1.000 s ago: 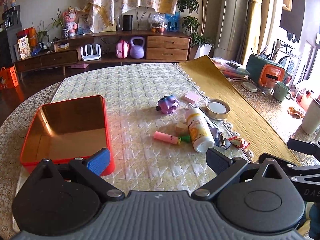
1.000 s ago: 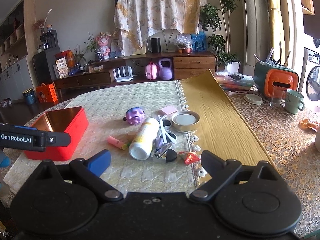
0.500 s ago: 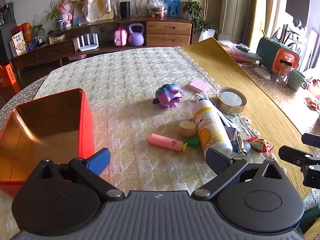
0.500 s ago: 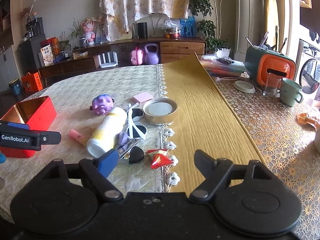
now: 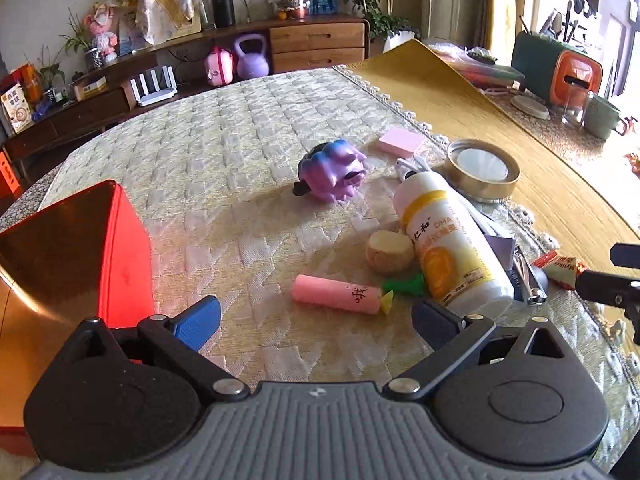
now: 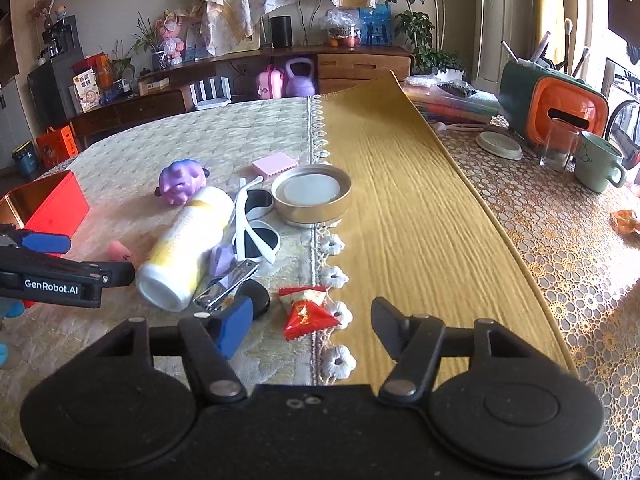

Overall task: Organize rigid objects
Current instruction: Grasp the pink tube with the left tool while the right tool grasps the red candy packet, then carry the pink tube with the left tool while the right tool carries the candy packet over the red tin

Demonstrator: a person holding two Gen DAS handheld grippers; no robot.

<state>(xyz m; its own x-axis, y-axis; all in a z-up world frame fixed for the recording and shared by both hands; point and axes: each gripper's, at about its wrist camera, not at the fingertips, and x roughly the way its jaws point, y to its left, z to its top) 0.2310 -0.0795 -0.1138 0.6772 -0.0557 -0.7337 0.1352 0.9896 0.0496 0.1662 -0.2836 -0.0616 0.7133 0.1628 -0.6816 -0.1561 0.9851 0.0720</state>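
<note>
My left gripper [image 5: 316,320] is open and empty, just short of a pink marker [image 5: 336,294] lying on the cloth. Behind the marker lie a white bottle [image 5: 452,248], a round tan piece [image 5: 390,252], a purple toy [image 5: 332,170] and a pink pad [image 5: 402,142]. A red tin box [image 5: 80,252] stands open at the left. My right gripper [image 6: 312,328] is open and empty over a red snack packet [image 6: 306,312], with nail clippers [image 6: 226,286], white sunglasses [image 6: 256,226] and the bottle [image 6: 186,248] to its left.
A round metal lid [image 6: 312,198] sits beside a yellow runner [image 6: 420,220]. A green mug [image 6: 598,168], a glass [image 6: 556,148] and an orange-green case [image 6: 556,102] stand at the right. The left gripper's arm [image 6: 60,276] reaches in at the left.
Both grippers have moved forward and lower towards the pile. The left one now faces the pink marker; the right one has shifted right, over the snack packet. Both stay open.
</note>
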